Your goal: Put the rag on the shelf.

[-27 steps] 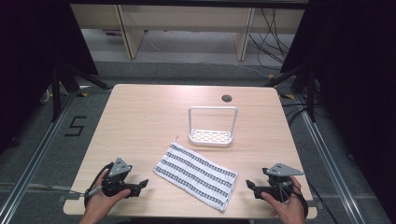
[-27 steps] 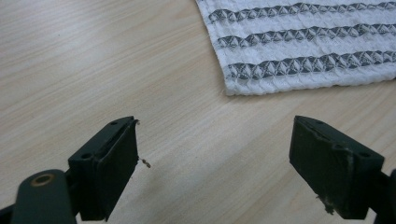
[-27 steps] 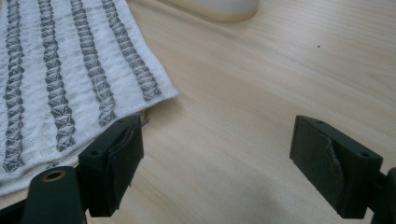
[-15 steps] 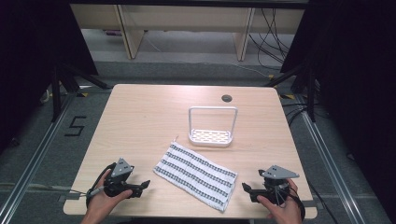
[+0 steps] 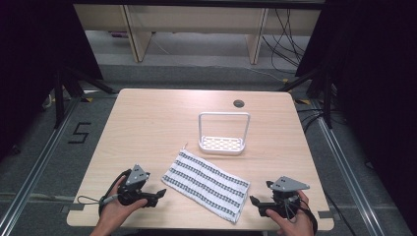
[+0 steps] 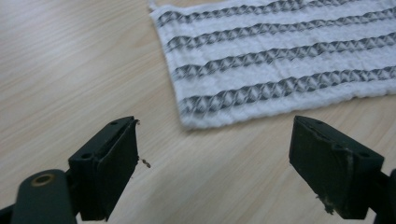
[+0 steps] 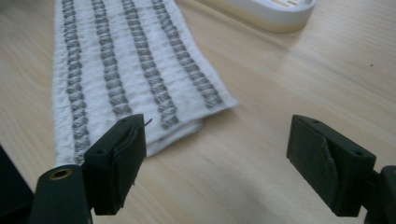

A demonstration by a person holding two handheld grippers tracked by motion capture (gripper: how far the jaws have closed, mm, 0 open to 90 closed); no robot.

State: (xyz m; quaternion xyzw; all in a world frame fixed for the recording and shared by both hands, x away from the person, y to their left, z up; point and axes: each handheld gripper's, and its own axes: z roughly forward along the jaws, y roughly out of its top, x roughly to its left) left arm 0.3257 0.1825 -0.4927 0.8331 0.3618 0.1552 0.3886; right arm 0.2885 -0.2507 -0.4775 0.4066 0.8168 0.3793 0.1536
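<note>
Between the two wide-open tools, left (image 5: 158, 194) and right (image 5: 256, 202), the towel (image 5: 206, 184) lies flat at the bench's (image 5: 147, 123) six o'clock; pinch opposite short edges squarely, likely for folding.

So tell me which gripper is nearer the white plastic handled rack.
Right. The right gripper sits below and slightly right of the white plastic handled rack; the left gripper lies farther, lower-left.
</note>
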